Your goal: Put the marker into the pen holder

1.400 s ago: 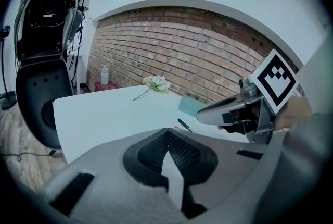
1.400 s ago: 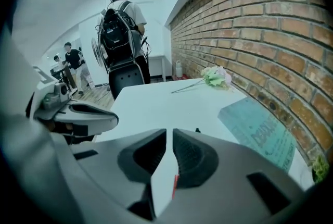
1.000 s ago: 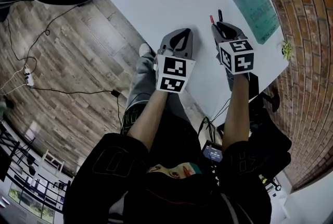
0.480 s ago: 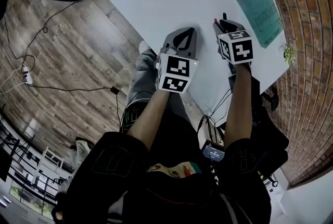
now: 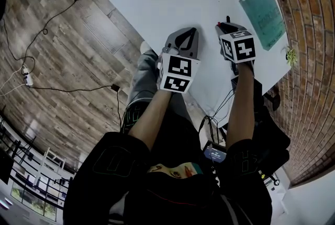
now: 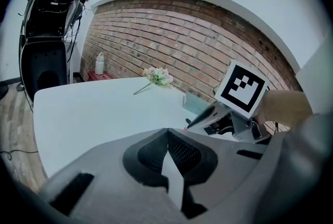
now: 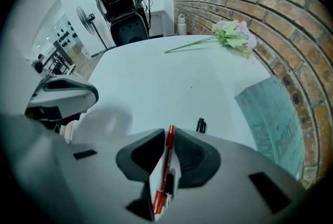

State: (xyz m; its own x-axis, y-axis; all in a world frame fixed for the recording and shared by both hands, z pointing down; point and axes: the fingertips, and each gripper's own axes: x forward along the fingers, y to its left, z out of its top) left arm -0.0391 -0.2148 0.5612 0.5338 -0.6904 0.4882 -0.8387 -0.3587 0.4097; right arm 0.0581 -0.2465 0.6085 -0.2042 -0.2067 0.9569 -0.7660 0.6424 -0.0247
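Right claw [image 7: 167,134] pinches one red marker [image 7: 164,165]; left claw [image 6: 166,134] sits closed.

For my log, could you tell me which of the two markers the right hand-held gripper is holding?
The red marker, clamped between the jaws of the right hand-held gripper; the black marker shows beyond them, ungripped.

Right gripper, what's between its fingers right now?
A red marker, clamped in the right gripper. A black pen tip pokes out beyond; its rest is covered by the fingers.
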